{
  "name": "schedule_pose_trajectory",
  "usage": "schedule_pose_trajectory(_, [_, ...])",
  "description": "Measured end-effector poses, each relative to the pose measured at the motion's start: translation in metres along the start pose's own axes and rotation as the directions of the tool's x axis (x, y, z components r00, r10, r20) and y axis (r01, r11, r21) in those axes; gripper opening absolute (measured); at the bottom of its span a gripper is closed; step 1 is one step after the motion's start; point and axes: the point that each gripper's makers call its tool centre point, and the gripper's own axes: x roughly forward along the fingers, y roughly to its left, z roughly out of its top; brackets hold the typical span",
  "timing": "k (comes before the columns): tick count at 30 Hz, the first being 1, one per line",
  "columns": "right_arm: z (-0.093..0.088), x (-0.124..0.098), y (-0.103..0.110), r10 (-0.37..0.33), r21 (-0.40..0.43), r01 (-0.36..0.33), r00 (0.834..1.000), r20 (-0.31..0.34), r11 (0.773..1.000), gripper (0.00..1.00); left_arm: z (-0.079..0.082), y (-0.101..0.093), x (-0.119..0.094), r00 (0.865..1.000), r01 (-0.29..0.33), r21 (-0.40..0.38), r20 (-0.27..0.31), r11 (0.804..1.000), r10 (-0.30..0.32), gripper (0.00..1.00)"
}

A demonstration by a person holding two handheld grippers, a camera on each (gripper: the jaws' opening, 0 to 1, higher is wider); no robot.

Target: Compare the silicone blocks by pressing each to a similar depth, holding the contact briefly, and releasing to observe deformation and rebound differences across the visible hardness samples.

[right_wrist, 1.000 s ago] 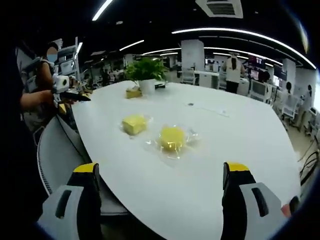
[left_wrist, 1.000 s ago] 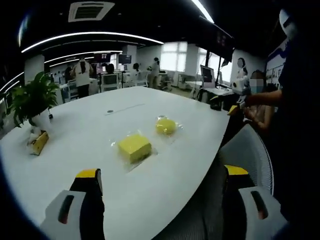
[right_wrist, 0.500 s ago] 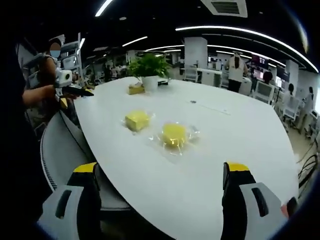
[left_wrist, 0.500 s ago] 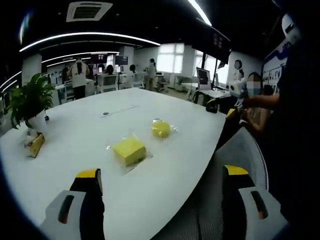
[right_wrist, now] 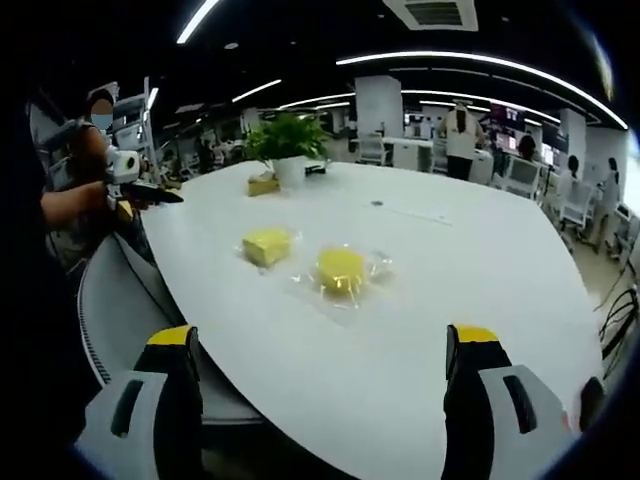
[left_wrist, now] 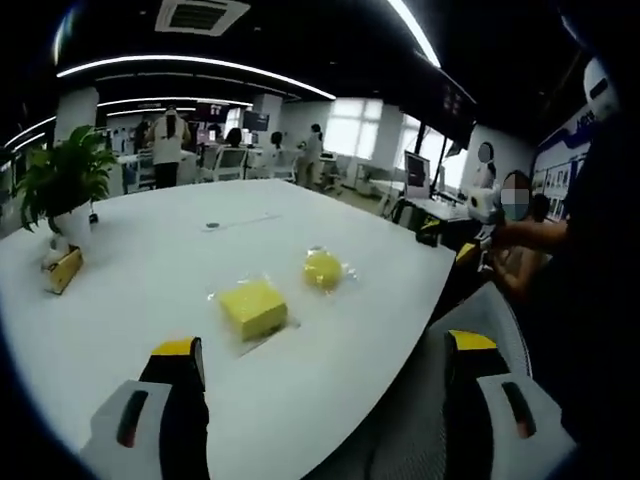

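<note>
Two yellow silicone samples in clear wrap, a square block and a round block, lie near each other on the white surface. Both the left hand-held gripper and right hand-held gripper hover wide apart, empty, with the blocks toward 12 o'clock.

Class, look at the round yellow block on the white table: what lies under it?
The round yellow block lies on a clear plastic wrapper spread on the white table. The wrapper's crinkled edges stick out around it. The part directly beneath the block is covered, so it cannot be seen.
</note>
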Motion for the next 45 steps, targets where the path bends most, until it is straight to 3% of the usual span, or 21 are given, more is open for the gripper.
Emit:
schedule_pose_trajectory(8, [-0.005,0.004,0.006,0.024,0.024,-0.024,1.000,-0.005,0.999,0.94,0.007,-0.003,0.048,0.998,0.049,-0.037,-0.048,0.998,-0.051,0.99])
schedule_pose_trajectory(17, [-0.004,0.000,0.004,0.025,0.035,-0.025,1.000,-0.006,0.999,0.92,0.034,0.002,0.124,0.989,0.115,-0.149,-0.079,0.982,-0.127,0.92])
schedule_pose_trajectory(19, [-0.006,-0.001,0.001,0.018,0.037,-0.018,1.000,-0.008,0.999,0.92,0.036,0.005,0.136,0.986,0.104,-0.202,-0.104,0.974,-0.127,0.90])
schedule_pose_trajectory(24, [-0.010,-0.009,-0.006,-0.007,0.075,0.008,1.000,-0.007,0.997,0.90,0.047,0.016,0.173,0.986,0.103,-0.256,-0.101,0.961,-0.133,0.87])
schedule_pose_trajectory(29, [-0.014,-0.014,-0.012,-0.024,0.097,0.026,1.000,-0.015,0.995,0.89,0.053,0.024,0.205,0.985,0.104,-0.354,-0.093,0.929,-0.146,0.82])
schedule_pose_trajectory(32, [-0.016,-0.019,-0.019,-0.050,0.109,0.051,0.999,-0.012,0.993,0.88,0.051,0.028,0.223,0.985,0.095,-0.377,-0.100,0.922,-0.142,0.77])
schedule_pose_trajectory(33, [-0.016,-0.020,-0.020,-0.055,0.116,0.055,0.998,-0.009,0.992,0.88,0.047,0.027,0.230,0.982,0.086,-0.408,-0.121,0.909,-0.148,0.78])
schedule_pose_trajectory(36, [-0.017,-0.023,-0.024,-0.063,0.122,0.063,0.998,-0.011,0.990,0.87,0.039,0.030,0.249,0.977,0.062,-0.427,-0.160,0.902,-0.143,0.83])
schedule_pose_trajectory(40, [-0.021,-0.025,-0.029,-0.073,0.123,0.076,0.997,-0.028,0.989,0.86,0.032,0.036,0.271,0.973,0.034,-0.438,-0.190,0.898,-0.130,0.77])
schedule_pose_trajectory(45, [-0.024,-0.029,-0.037,-0.087,0.143,0.091,0.996,-0.029,0.986,0.85,0.024,0.036,0.292,0.969,0.027,-0.475,-0.204,0.880,-0.139,0.71])
